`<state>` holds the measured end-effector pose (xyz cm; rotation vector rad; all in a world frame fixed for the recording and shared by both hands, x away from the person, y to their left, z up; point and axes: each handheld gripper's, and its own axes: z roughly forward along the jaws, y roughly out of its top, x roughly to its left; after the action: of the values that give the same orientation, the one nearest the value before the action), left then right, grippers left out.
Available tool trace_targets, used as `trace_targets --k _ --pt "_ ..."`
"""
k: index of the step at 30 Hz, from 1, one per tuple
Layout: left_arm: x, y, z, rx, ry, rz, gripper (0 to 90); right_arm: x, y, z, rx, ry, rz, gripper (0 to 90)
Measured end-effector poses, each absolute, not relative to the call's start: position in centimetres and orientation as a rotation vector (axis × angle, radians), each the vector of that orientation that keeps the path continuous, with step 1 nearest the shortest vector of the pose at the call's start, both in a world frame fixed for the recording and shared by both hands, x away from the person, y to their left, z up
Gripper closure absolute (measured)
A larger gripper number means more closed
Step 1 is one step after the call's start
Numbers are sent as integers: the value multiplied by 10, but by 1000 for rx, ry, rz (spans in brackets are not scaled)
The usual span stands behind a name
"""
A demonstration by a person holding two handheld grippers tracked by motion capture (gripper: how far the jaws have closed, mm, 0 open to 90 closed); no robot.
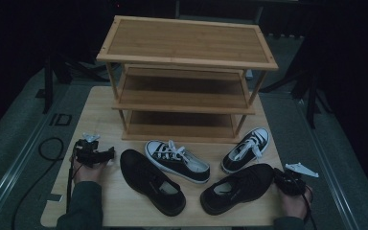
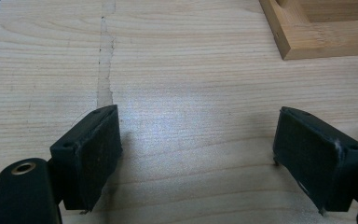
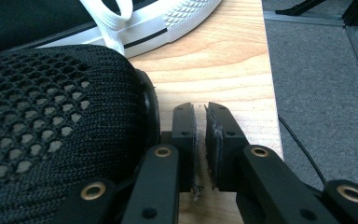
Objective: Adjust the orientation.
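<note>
A three-tier bamboo shoe rack (image 1: 187, 40) stands at the back of the wooden table (image 1: 100, 110). In front of it lie two black mesh shoes (image 1: 151, 182) (image 1: 239, 188) and two black-and-white canvas sneakers (image 1: 177, 160) (image 1: 247, 148). My left gripper (image 1: 106, 154) rests on the table left of the shoes. Its jaws stand wide open over bare wood (image 2: 198, 121) with nothing between them. My right gripper (image 1: 280, 178) sits at the toe of the right-hand mesh shoe (image 3: 51, 112). It is shut (image 3: 200, 109) on nothing, just beside the toe.
The rack's bottom corner (image 2: 307, 37) lies ahead and to the right of the left gripper. The table's right edge (image 3: 270, 93) is close to the right gripper, with grey floor (image 3: 321, 84) and a black cable beyond. A sneaker's toe (image 3: 177, 18) lies ahead.
</note>
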<state>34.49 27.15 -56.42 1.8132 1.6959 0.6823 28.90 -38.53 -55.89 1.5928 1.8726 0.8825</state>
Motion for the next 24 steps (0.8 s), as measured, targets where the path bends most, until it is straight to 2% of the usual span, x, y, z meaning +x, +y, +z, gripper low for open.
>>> trace_targets --k 4,5,7,8,10,12,16,20,24 --pt "344 273 -562 1824 1699 678 160 289 -385 -559 1594 1871 882 818" --pt "344 273 -562 1818 1704 679 226 289 -385 -559 1594 1871 883 818" --pt "344 274 -561 1818 1707 679 265 289 -385 -559 1595 1872 883 818" --pt "343 276 -559 1821 1714 678 327 289 -385 -559 1595 1871 883 817" --pt "343 276 -559 1807 1724 680 362 289 -386 -559 1596 1871 885 816" --pt "342 278 -556 1812 1742 673 455 289 -385 -559 1595 1871 884 817" --pt "341 280 -554 1822 1761 659 570 289 -385 -559 1595 1871 884 816" --pt "338 280 -549 1855 1783 624 677 289 -386 -559 1597 1871 888 814" --pt "332 278 -541 1917 1740 617 731 289 -386 -559 1600 1871 891 812"
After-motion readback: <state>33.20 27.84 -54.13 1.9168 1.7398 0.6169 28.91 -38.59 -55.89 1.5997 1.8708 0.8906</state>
